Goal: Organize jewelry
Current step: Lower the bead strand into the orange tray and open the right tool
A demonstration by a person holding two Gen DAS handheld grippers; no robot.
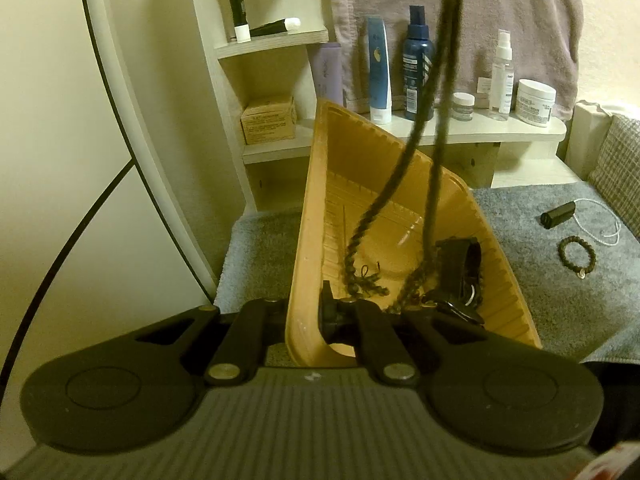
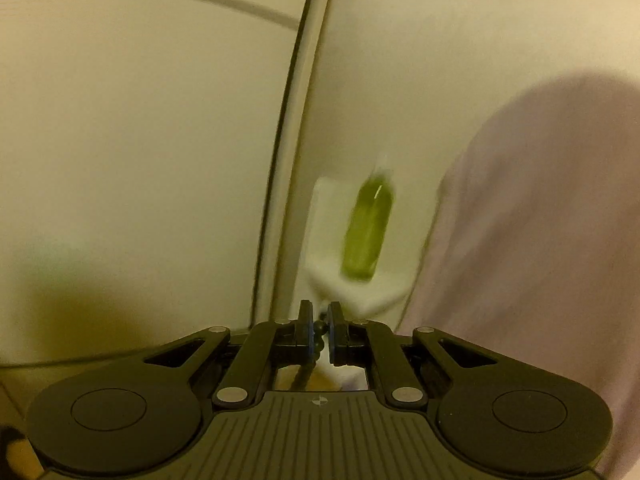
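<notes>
Left gripper point(image 1: 304, 316): jaws clamp the near wall of the tray point(image 1: 508, 280). Right gripper point(image 2: 319, 330): jaws pinch the bead necklace point(image 1: 424, 96), which hangs into the tray beside a watch point(image 1: 458, 268).

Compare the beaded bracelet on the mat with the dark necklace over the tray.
The bracelet lies flat on the grey mat, outside the tray; the necklace hangs from the right gripper, its ends inside the tray. The bracelet is a small closed ring; the necklace is a long doubled strand. Both are beaded.

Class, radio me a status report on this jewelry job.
Left gripper clamped on tray wall. Right gripper shut on necklace, dangling into tray. Bracelet outside. Nothing blocking.
</notes>
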